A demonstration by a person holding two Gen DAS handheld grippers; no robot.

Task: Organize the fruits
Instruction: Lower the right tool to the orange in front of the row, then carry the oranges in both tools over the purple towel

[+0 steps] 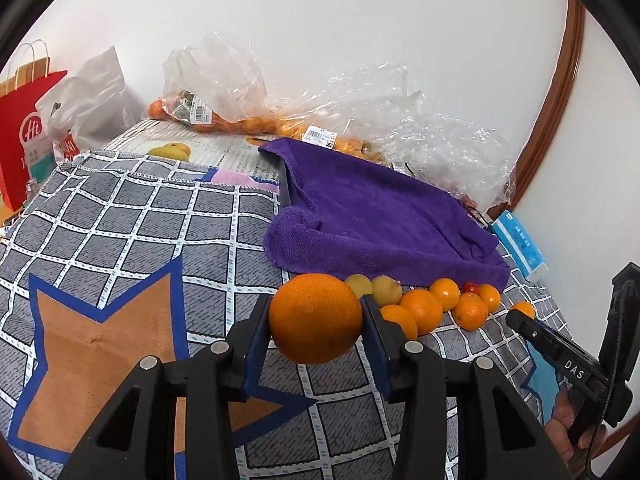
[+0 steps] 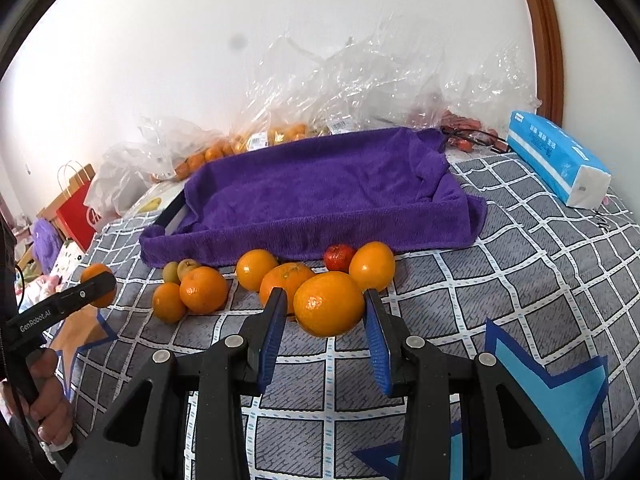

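My left gripper (image 1: 316, 320) is shut on a large orange (image 1: 316, 316), held above the checked cloth. My right gripper (image 2: 326, 312) is shut on a smaller orange (image 2: 328, 304), its blue pads on either side. Behind it lies a row of loose fruit: several oranges (image 2: 202, 290), two small yellow-green fruits (image 2: 180, 270) and a red one (image 2: 338, 258). A tray draped with a purple towel (image 2: 320, 192) stands just beyond the row. In the right wrist view the left gripper (image 2: 100, 284) shows at the left with its orange (image 2: 102, 299).
Clear plastic bags (image 2: 280, 132) with more oranges lie along the wall behind the tray. A blue tissue pack (image 2: 560, 160) sits at the right. A red paper bag (image 1: 24, 132) and a white bag (image 1: 92, 96) stand at the far left. A person's hand (image 2: 48, 400) grips the left handle.
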